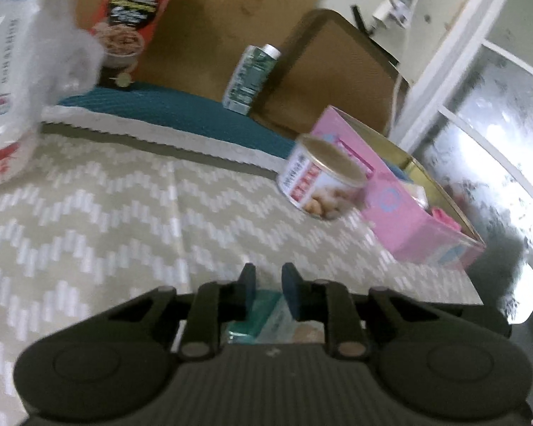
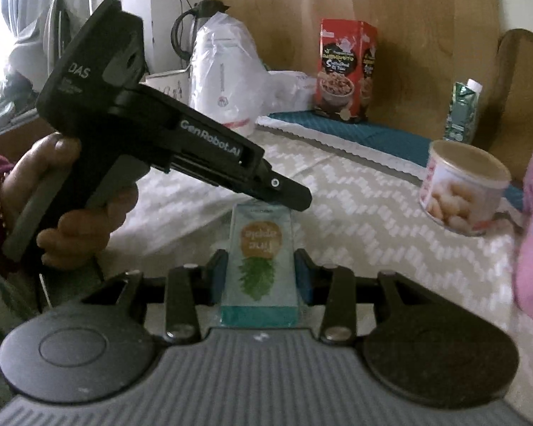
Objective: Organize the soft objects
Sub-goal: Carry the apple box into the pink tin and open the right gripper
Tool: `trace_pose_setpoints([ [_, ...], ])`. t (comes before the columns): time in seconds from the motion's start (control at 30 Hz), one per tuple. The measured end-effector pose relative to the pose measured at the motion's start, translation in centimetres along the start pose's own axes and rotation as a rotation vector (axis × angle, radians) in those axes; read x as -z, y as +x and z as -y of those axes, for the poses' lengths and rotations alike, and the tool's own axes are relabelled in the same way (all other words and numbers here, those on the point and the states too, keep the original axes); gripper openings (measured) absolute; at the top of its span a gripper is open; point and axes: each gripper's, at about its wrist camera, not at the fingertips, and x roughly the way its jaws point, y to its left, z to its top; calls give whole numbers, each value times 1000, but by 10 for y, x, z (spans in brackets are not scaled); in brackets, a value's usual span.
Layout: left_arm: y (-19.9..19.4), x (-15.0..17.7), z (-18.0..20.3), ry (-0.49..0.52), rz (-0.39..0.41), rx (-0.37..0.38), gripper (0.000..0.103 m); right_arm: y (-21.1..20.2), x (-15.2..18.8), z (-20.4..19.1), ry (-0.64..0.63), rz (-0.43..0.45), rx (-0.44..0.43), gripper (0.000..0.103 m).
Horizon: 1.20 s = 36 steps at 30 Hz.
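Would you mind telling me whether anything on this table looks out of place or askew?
Nothing is spilled or damaged. The pineapple packet sits between the right gripper's fingers with its print upside down, and the white plastic bag slumps crumpled at the back.

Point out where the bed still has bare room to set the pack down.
Free: the zigzag cover between the white bag and the can, in front of the teal mat. Crowded: the right side, where the can sits against the pink box.

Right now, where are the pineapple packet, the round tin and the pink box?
pineapple packet (image 2: 261, 259): right wrist view, on its printed front.
round tin (image 2: 462, 191): right wrist view, on its side label.
pink box (image 1: 405, 213): left wrist view, on its near side wall.
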Motion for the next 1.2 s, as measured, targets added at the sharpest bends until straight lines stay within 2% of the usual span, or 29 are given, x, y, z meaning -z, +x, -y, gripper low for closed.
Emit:
trace_pose_setpoints([
  [0.1, 3, 1, 8, 6, -21, 33, 17, -11, 6, 0, -34, -3, 27, 43],
  [0.2, 7, 0, 11, -30, -54, 92, 30, -20, 11, 8, 0, -15, 19, 43],
  [0.27, 9, -1, 11, -68, -67, 124, 46, -24, 15, 28, 167, -9, -43, 43],
  [0.37, 11, -5, 7, -130, -81, 163, 58, -27, 27, 64, 473, 24, -156, 43],
  [0.43, 11, -7, 4, -156, -91, 164, 62, -27, 37, 80, 614, 47, -208, 43],
  [0.5, 12, -8, 2, -174, -97, 166, 68, -27, 44, 88, 697, 66, -244, 43],
  [0.57, 14, -10, 2, -189, -103, 178, 77, -28, 45, 88, 690, 74, -244, 43],
  [0.73, 23, -13, 20, -142, -135, 184, 81, -27, 45, 85, 651, 84, -241, 43],
  [0.83, 34, -12, 32, -95, -159, 171, 72, -30, 42, 77, 587, 84, -218, 43],
  [0.87, 35, -12, 36, -76, -154, 154, 61, -33, 41, 73, 541, 82, -198, 43],
  [0.9, 37, -12, 38, -63, -156, 137, 55, -34, 38, 66, 481, 79, -163, 43],
  [0.97, 39, -12, 36, -71, -163, 129, 34, -38, 34, 55, 362, 67, -84, 43],
  [1.03, 42, -11, 33, -93, -175, 133, 23, -41, 33, 48, 269, 55, -25, 43],
  [1.07, 43, -11, 32, -97, -179, 136, 19, -43, 33, 46, 236, 53, -6, 43],
  [1.2, 46, -9, 42, -69, -181, 134, 19, -53, 41, 46, 165, 52, 33, 43],
])
